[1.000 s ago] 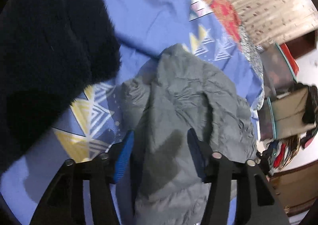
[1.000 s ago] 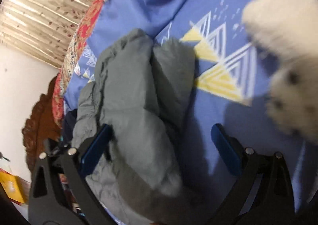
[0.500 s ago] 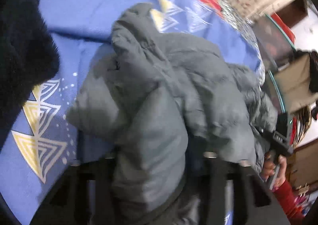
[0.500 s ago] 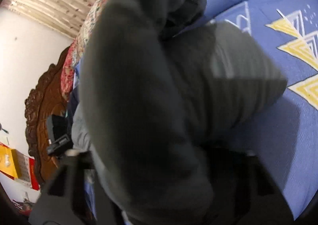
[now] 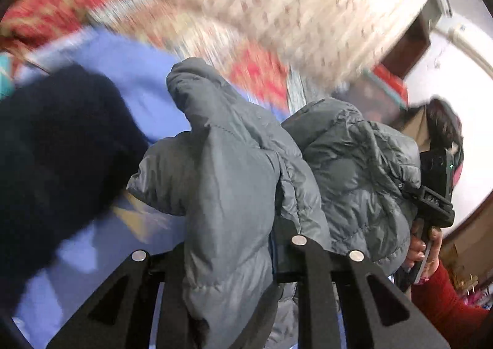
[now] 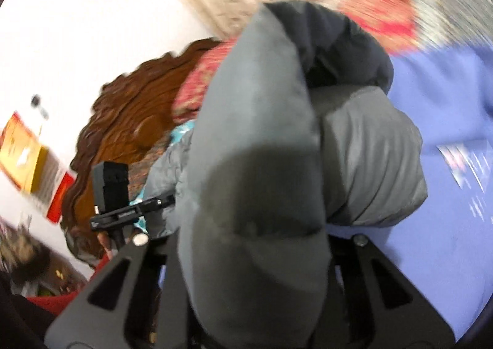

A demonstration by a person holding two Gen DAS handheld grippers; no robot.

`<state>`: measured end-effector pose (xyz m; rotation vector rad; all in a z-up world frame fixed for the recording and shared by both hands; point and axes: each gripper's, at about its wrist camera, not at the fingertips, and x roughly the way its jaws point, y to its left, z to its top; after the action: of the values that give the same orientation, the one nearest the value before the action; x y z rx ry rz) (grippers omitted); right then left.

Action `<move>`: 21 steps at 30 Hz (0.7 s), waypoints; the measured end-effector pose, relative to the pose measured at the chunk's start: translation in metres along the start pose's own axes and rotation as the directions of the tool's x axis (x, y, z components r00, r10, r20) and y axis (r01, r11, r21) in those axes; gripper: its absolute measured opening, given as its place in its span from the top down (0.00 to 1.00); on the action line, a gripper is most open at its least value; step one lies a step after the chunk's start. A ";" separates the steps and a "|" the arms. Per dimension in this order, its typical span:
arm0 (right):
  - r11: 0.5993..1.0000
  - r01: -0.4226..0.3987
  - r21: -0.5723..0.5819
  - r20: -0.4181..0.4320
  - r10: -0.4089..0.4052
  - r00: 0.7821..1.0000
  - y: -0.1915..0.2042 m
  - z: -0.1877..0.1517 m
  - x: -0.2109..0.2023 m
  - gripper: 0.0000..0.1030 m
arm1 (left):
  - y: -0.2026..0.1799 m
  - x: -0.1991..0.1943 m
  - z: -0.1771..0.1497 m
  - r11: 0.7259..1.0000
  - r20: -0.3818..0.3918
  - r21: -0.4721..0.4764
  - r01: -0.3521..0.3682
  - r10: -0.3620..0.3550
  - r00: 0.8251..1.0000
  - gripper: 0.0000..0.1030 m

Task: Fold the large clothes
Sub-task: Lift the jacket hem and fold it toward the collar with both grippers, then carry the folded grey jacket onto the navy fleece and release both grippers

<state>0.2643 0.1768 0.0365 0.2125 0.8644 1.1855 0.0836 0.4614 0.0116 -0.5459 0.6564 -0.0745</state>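
Note:
A grey puffer jacket (image 5: 234,188) hangs bunched between both grippers, lifted above the blue patterned bedsheet (image 5: 144,84). My left gripper (image 5: 228,256) is shut on a thick fold of the jacket; its fingertips are hidden by the fabric. In the right wrist view the jacket (image 6: 277,164) fills the middle, and my right gripper (image 6: 249,244) is shut on another fold of it, fingertips also hidden. The right gripper's body and the hand holding it show in the left wrist view (image 5: 431,195). The left gripper's body shows in the right wrist view (image 6: 117,195).
A dark navy fleece garment (image 5: 55,148) lies on the sheet at the left. A red floral quilt (image 5: 61,13) and a beige curtain (image 5: 277,3) are behind the bed. A carved wooden headboard (image 6: 123,121) stands at the bed's end.
Both grippers closed on the jacket and lifted it off the bed. The views tilted up toward the curtain and wall, and the white fluffy item left the right view.

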 end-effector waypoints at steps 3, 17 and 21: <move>0.993 -0.059 -0.101 -0.005 0.059 0.998 0.067 0.039 0.059 0.80 | 0.032 -0.070 0.014 0.997 0.145 -0.013 -0.079 0.080 0.986 0.58; 0.818 0.546 -0.179 0.069 -0.543 0.837 0.128 0.092 0.377 0.21 | 0.308 -0.120 -0.001 0.685 0.034 -0.505 -0.525 0.623 0.781 0.29; 0.729 0.591 -0.346 0.330 -0.495 0.804 0.160 0.049 0.338 0.20 | 0.303 -0.127 -0.008 0.696 0.084 -0.523 -0.492 0.616 0.783 0.24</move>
<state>0.2186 0.5491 -0.0005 -0.2723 0.3974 0.7412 -0.0536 0.7470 -0.0753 -0.7927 0.5618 0.7566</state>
